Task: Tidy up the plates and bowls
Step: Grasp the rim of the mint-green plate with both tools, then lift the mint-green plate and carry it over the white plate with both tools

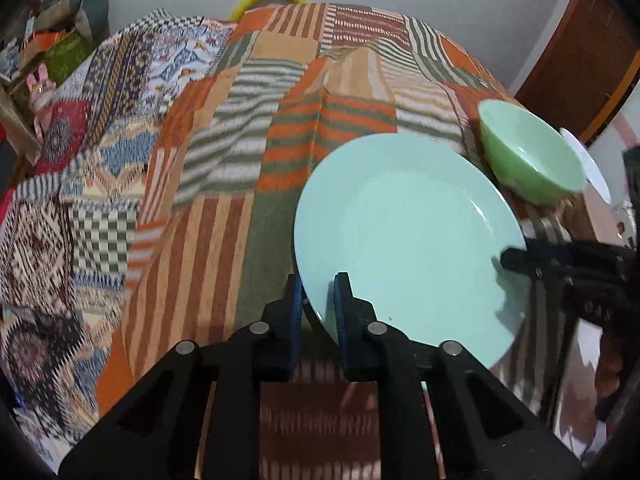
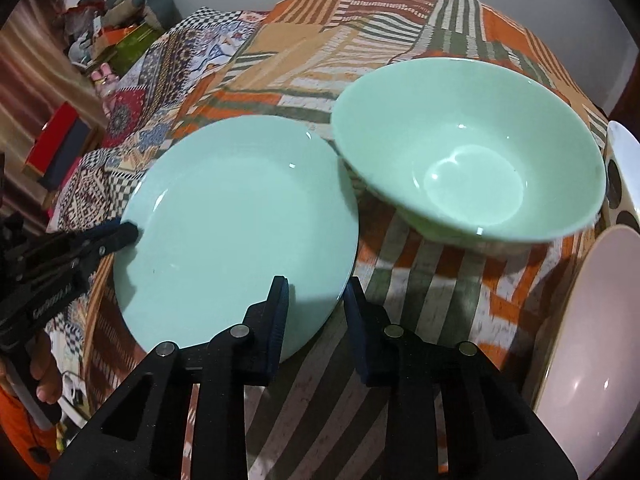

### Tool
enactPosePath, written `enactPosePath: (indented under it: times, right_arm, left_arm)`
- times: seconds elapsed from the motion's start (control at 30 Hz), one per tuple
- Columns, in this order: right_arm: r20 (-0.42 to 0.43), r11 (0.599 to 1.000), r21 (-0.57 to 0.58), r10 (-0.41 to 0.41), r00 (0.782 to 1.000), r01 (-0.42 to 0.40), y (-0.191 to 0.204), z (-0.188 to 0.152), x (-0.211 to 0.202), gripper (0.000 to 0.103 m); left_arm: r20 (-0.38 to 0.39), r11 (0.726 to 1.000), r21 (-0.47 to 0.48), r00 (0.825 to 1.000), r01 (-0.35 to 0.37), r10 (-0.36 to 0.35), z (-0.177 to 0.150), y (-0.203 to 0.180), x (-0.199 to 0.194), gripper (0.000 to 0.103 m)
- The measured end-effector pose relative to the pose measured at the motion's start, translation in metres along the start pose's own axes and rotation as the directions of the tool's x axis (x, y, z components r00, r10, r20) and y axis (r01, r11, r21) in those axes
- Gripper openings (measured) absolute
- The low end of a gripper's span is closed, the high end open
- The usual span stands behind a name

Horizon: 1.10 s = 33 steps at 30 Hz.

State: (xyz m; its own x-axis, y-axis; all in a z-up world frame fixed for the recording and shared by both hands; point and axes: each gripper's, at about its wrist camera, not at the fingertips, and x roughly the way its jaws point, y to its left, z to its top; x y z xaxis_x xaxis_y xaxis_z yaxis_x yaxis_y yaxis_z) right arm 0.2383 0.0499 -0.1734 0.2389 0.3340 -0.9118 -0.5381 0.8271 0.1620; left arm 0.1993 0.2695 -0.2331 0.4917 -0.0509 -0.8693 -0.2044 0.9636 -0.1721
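Plate, pale mint and glossy, lies on the patchwork-covered surface in the left wrist view, with the left claw clamped on its near rim, one finger under the edge and one on top. It looks like glazed ceramic: stiff, fairly heavy, slick and breakable, so a rim pinch could let it tip or slide. The right claw touches its far right edge. A green bowl stands just beyond the plate.

In the right wrist view the plate lies left of centre, the right claw straddling its near rim, jaws nearly together; I cannot tell whether the pads press. The left claw grips the opposite edge. The bowl sits just beside the plate; its flared lip is probably the best hold. A pink bowl is at far right.
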Motion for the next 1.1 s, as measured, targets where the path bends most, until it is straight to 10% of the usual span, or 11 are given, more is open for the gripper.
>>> enactPosePath:
  times: [1.1]
  right_arm:
    - [0.036, 0.998, -0.026, 0.061, 0.997, -0.061, 0.003, -0.005, -0.026, 0.025]
  left_arm:
    - [0.056, 0.998, -0.049, 0.998, 0.038, -0.035, -0.004, -0.002, -0.035, 0.015]
